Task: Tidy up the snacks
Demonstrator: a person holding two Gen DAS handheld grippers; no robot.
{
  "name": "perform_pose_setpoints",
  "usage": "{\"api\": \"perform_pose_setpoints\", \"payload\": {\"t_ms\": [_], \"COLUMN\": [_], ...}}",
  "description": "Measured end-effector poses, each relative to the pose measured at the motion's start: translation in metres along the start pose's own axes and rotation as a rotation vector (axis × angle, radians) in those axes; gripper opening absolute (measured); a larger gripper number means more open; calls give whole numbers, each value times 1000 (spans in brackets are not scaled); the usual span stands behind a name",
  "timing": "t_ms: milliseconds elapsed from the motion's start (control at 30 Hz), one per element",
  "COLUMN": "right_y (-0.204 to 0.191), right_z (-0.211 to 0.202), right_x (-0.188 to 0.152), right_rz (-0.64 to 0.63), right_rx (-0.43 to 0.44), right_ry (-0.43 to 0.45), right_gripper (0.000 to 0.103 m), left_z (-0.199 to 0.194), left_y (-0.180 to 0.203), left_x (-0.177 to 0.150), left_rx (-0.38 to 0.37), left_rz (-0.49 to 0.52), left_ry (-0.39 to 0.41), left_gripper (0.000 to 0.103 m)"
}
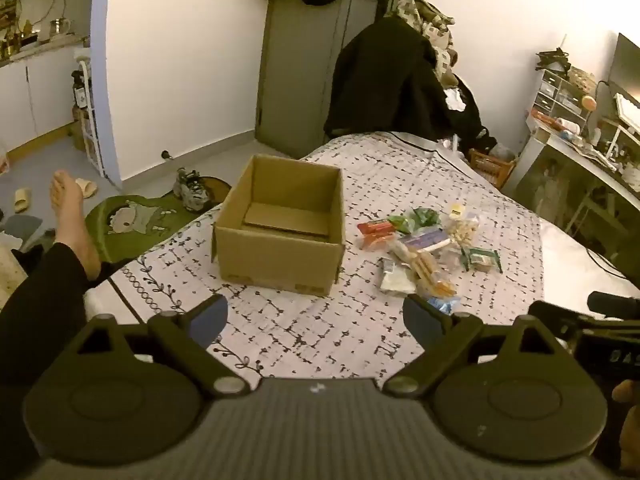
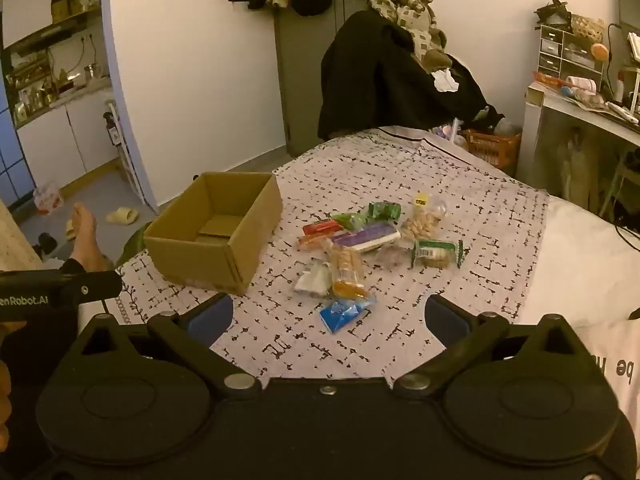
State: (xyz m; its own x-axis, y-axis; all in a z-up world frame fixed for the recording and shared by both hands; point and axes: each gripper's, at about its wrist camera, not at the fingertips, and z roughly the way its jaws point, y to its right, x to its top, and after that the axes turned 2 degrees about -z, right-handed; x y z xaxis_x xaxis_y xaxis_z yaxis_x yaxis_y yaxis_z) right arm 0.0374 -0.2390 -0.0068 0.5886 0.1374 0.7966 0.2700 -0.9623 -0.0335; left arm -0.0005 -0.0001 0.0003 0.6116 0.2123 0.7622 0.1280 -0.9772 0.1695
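The left gripper (image 1: 316, 316) hovers above the near edge of the bed's black-and-white patterned cover (image 1: 320, 332), its blue-padded fingers (image 1: 210, 316) spread wide, holding and touching nothing. The right gripper (image 2: 328, 316) hangs likewise, fingers (image 2: 212, 318) wide apart and empty. An open brown cardboard box (image 2: 216, 236) sits toward the bed's left edge. Just right of it, mid-bed, lies a loose heap of snack packets (image 2: 360, 240); a blue packet (image 2: 344, 314) lies nearest the fingers. "enRobot.AI" is readable on the left gripper's black body (image 2: 60, 288); packet labels are too small to read.
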Motion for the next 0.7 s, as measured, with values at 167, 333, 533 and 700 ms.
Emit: {"api": "perform_pose_setpoints", "payload": {"t_ms": [167, 333, 533, 700], "right_y": [4, 4, 13, 14], "right_z": [2, 2, 5, 4], "right_x": [-10, -6, -12, -13], "right_rz": [-25, -14, 7, 5], "right_rx": [-7, -17, -13, -12], "right_ry": [12, 3, 5, 5], "right_gripper": [103, 103, 103, 103], "left_z": [-1, 1, 2, 3], "left_y": [1, 12, 13, 17], "left_x": [0, -6, -6, -7], "left_rx": [-2, -9, -40, -37], "left_rz": [11, 21, 22, 29], "left_ry": [-7, 1, -10, -10], "left_gripper": [93, 93, 93, 93]}}
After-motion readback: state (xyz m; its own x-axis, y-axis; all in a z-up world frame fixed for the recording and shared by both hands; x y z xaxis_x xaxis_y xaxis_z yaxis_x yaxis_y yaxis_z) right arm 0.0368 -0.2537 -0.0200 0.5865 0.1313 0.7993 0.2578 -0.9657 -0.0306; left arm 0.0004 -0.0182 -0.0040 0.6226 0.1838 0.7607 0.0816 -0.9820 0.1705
